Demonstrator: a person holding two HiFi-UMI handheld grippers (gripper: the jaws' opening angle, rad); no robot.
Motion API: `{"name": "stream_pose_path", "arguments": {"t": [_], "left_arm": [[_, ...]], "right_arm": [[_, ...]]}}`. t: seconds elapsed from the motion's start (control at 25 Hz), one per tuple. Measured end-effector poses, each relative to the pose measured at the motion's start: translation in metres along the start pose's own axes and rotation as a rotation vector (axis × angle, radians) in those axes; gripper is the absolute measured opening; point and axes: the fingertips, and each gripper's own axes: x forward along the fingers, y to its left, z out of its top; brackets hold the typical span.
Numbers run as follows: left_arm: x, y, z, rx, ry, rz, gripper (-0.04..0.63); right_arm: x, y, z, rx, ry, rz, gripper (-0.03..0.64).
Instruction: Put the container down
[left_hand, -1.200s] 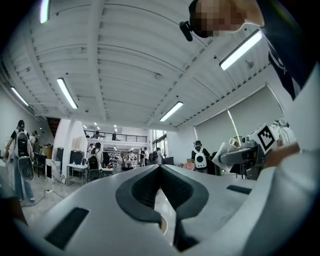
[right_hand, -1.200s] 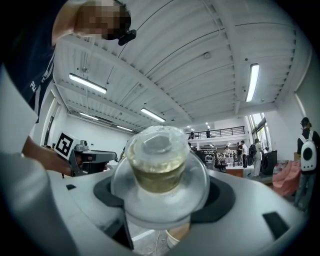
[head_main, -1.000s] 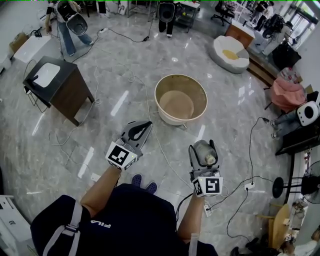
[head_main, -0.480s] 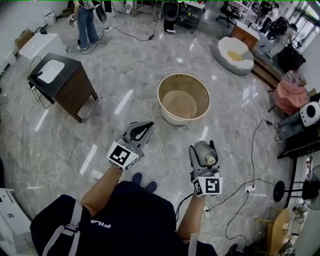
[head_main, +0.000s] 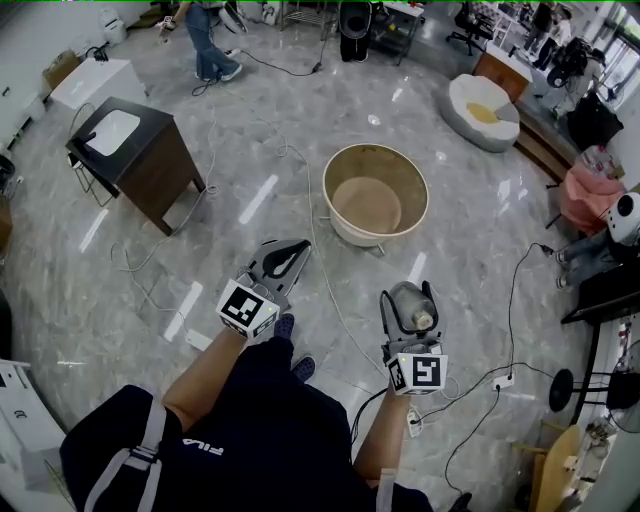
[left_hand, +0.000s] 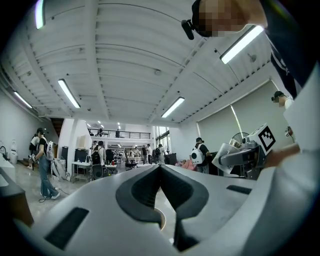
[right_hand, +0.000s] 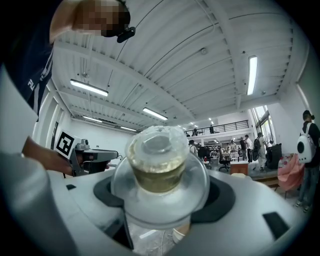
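My right gripper (head_main: 410, 303) is shut on a clear plastic container (head_main: 412, 306) with a lid; it is held above the floor, tilted forward. In the right gripper view the container (right_hand: 158, 172) fills the gap between the jaws, with yellowish contents inside. My left gripper (head_main: 281, 259) is shut with nothing in it, its jaw tips meeting (left_hand: 160, 167). A large round beige tub (head_main: 375, 195) stands on the marble floor ahead of both grippers.
A dark wooden side table (head_main: 135, 158) stands at the left. Cables (head_main: 320, 270) run across the floor. A white round cushion seat (head_main: 483, 112) lies at the back right. A person (head_main: 210, 35) walks at the back.
The view has shifted slightly; the tub and the table sit a little lower and to the right. The person at the back has walked to the right. Both grippers hold their pose.
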Motion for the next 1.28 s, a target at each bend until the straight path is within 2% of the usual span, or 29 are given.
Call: {"name": "stream_pose_path", "arguments": {"t": [0.2,0.4,0.52,0.72,1.28], "left_arm": [[0.006,-0.010,0.003,-0.015,-0.010,0.005,0.025],[0.015,-0.012,-0.001,0.027,0.001,0.010,0.025],[0.019,-0.010,-0.003,0.010,-0.002,0.008,0.025],[0.028,0.007,-0.010,0.005,-0.008,0.029,0.025],[0.081,0.041,-0.018,-0.009,-0.037,0.043,0.025]], "right_arm": [[-0.006,-0.008,0.004,-0.006,-0.001,0.012,0.360],[0.001,-0.015,0.003,-0.049,0.013,0.015,0.360],[0.007,-0.017,-0.002,-0.045,0.022,0.017,0.360],[0.021,-0.024,-0.007,-0.022,0.010,0.029,0.360],[0.070,-0.056,-0.004,-0.079,0.008,0.041,0.360]]}}
